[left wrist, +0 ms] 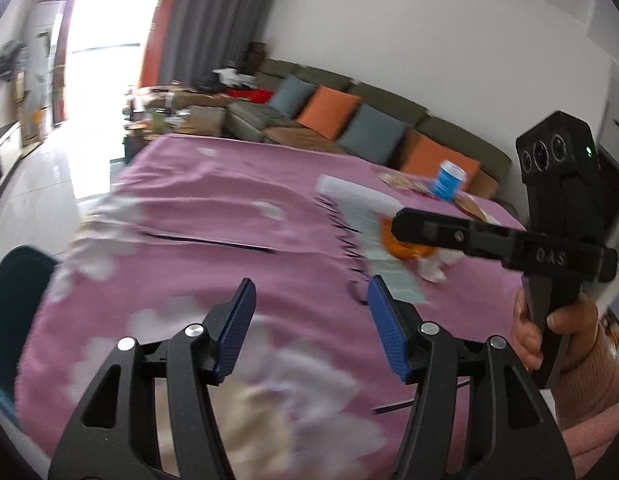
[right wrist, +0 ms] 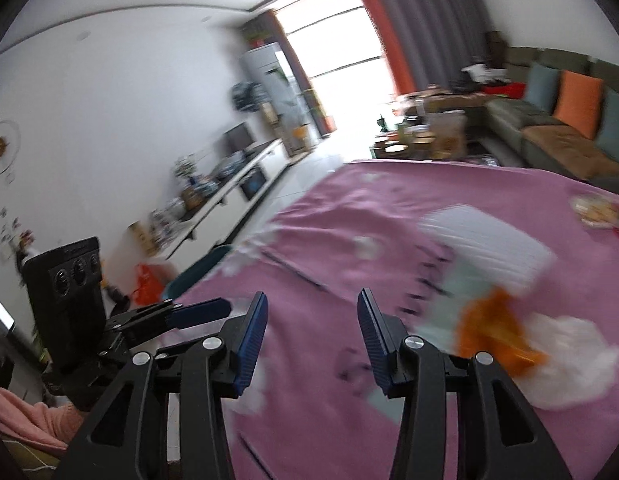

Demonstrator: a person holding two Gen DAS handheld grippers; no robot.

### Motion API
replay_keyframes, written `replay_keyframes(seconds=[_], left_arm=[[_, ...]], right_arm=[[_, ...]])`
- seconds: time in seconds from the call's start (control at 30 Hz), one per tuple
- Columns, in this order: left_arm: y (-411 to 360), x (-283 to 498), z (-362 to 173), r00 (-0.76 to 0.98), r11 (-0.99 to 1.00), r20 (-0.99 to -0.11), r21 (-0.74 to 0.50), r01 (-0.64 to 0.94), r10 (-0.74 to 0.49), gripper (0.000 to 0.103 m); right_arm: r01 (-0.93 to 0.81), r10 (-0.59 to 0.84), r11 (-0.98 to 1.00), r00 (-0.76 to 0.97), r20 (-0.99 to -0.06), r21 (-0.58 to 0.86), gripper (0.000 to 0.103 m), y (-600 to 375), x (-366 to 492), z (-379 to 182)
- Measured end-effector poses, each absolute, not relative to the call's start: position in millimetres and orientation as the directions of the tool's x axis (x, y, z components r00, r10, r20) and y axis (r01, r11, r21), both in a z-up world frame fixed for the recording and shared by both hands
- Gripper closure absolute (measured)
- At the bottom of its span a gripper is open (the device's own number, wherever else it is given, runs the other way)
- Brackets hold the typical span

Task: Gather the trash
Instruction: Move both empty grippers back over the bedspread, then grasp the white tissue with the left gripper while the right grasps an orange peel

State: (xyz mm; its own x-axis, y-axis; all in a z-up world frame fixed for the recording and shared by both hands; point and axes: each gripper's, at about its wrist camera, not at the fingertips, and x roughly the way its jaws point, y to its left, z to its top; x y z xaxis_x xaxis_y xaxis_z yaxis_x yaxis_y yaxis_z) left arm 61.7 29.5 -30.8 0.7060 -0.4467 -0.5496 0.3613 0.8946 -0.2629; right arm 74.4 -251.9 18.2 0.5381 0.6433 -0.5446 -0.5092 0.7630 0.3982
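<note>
A pink-clothed table (left wrist: 213,208) holds the trash. An orange wrapper or peel (right wrist: 493,332) lies beside crumpled white tissue (right wrist: 565,360) on a pale paper sheet (right wrist: 481,240), right of centre. In the left wrist view the orange piece (left wrist: 405,250) and tissue (left wrist: 433,268) sit partly behind the other gripper's arm. My left gripper (left wrist: 309,312) is open and empty above the cloth. My right gripper (right wrist: 311,320) is open and empty, left of the orange piece; its body (left wrist: 489,236) crosses the left wrist view. Both views are blurred.
A blue-and-white cup (left wrist: 449,180) and snack packets (left wrist: 401,182) stand at the table's far right. A teal chair (left wrist: 13,312) is at the left edge. A sofa with orange and blue cushions (left wrist: 329,108) lies behind. A TV cabinet (right wrist: 229,196) lines the left wall.
</note>
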Motion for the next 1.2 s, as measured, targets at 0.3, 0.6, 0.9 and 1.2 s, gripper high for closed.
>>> replay_keyframes(seconds=[0.3,0.6,0.9,1.2], left_arm=[[-38.3,77.7,-40.6,0.613,0.84,-0.59,-0.247,0.483,-0.526,0.045],[-65.7,83.0,-40.4,0.569,0.815,-0.612,-0.239,0.528,-0.549,0.045],[-104.0,98.7,-47.8,0.473,0.76,-0.653,-0.258,0.597,-0.592,0.047],[-141.8,125.1,-56.2,0.397,0.748,-0.71,-0.275,0.605,-0.582,0.057]], right_arm=[[-0.329,0.459,0.889,0.66,-0.595,0.319,0.059,-324.5,76.2,-0.8],[-0.302,0.447,0.895,0.611,-0.654,0.329,0.082,-329.1,94.8,-30.0],[-0.306,0.489,0.869,0.647,-0.585,0.388,0.091,-350.6,82.9,-14.4],[-0.288,0.492,0.856,0.71,-0.504,0.429,0.091,-384.3,71.7,10.0]])
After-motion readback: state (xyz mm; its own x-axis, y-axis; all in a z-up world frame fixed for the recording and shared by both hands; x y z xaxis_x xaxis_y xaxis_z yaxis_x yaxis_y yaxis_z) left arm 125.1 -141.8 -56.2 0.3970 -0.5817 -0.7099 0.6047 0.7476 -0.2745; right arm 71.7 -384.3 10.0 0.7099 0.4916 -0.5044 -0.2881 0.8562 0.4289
